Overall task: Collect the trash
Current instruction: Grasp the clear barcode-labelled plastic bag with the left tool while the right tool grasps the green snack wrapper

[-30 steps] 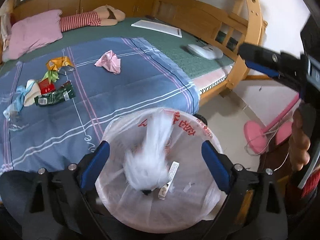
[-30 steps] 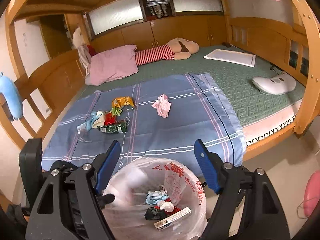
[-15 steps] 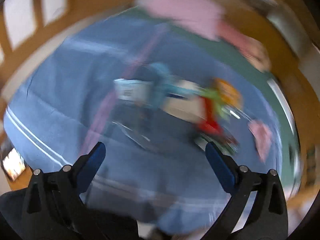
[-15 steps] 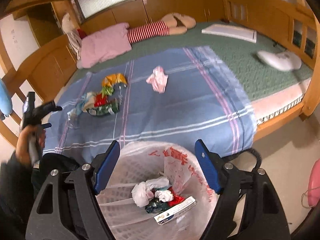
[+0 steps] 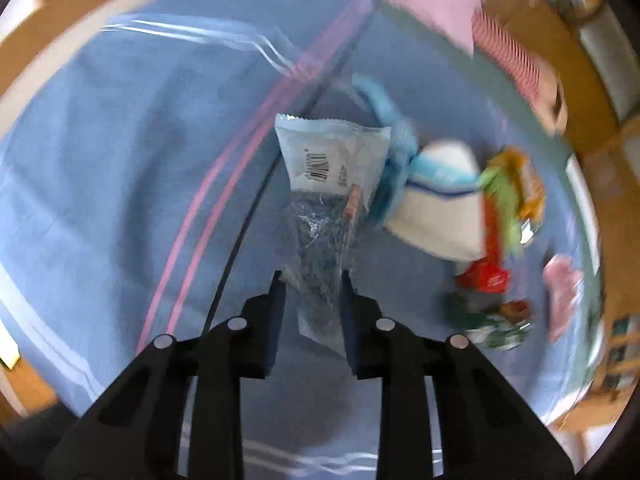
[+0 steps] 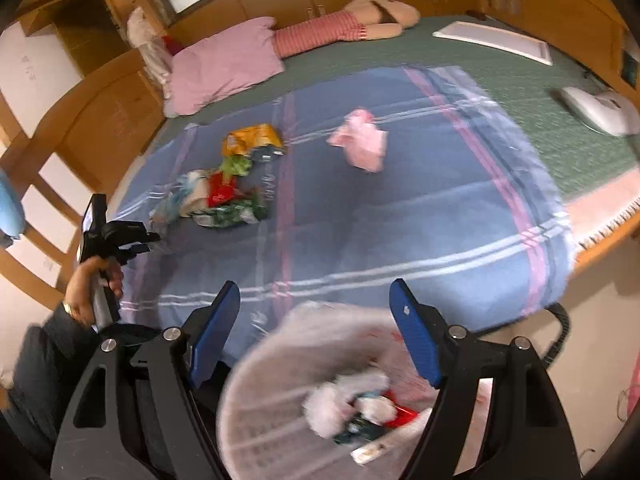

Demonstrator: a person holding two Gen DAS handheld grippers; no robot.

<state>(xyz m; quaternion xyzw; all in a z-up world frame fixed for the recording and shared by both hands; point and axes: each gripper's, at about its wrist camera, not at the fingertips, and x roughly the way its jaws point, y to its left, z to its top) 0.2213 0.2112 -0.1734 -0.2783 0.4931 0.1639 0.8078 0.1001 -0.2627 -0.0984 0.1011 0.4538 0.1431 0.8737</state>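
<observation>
Since a second ago the left claw (image 5: 312,280) has swung from over the white plastic-lined trash basket (image 6: 280,392) to the blue striped bedsheet (image 5: 120,160), where its jaws are closing around a crinkled clear plastic wrapper (image 5: 320,264), nearest of the litter pile. The right claw (image 6: 316,332) hangs spread and empty above the basket, probably ready to receive.

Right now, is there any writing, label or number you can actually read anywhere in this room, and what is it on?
None can be read as words.
White wrapper on the blue blanket: a barcode with small print beside it, too small to read.
Bin liner in the trash bin: red print, blurred.
Green wrapper and orange wrapper: printing too small to read.
</observation>
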